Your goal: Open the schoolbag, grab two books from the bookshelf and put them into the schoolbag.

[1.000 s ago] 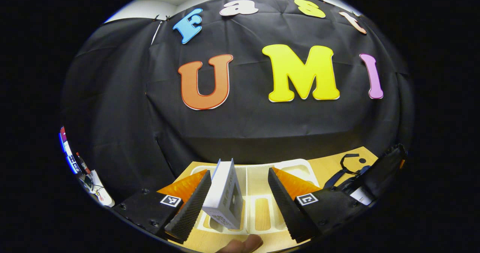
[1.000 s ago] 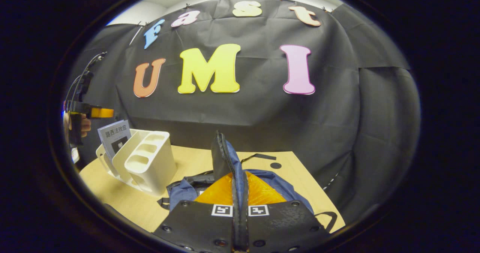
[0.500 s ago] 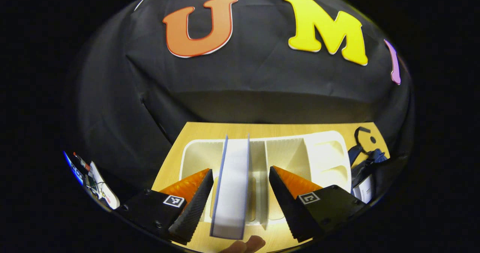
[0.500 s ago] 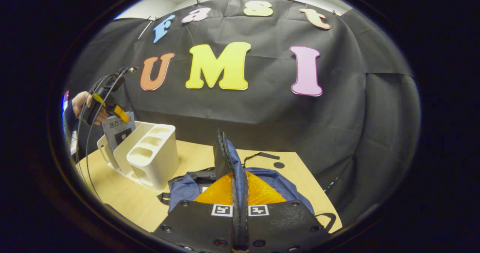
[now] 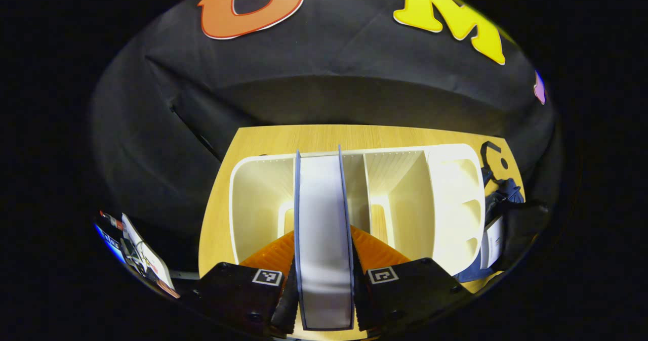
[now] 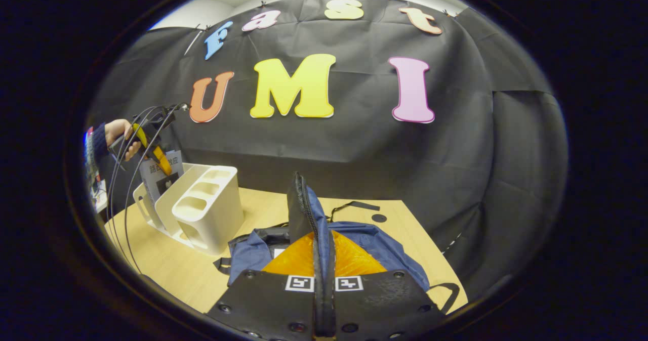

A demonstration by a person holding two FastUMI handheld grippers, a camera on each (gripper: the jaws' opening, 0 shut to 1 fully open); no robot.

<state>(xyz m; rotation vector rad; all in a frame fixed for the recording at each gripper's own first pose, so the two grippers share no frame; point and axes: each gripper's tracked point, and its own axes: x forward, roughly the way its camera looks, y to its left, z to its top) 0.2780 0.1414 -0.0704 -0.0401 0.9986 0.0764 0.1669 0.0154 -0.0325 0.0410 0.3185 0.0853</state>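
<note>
The book (image 5: 324,240) stood upright in a middle slot of the white bookshelf (image 5: 253,199), at 6 o'clock in the left gripper view, with the left tool (image 5: 324,300) clamped on it, one finger against each cover. At 9 o'clock in the right gripper view, that tool reached down onto the book. The right tool (image 6: 324,280) was pinched together on the schoolbag's (image 6: 374,245) raised flap, holding it open on the surface (image 6: 167,265). Judged step: grasping a book. Next, a straight lift clear of the dividers, then across to the bag's mouth.

Dark characters on the book (image 6: 161,175) cover, too small to read, square coded markers (image 6: 324,283) on the right gripper
</note>
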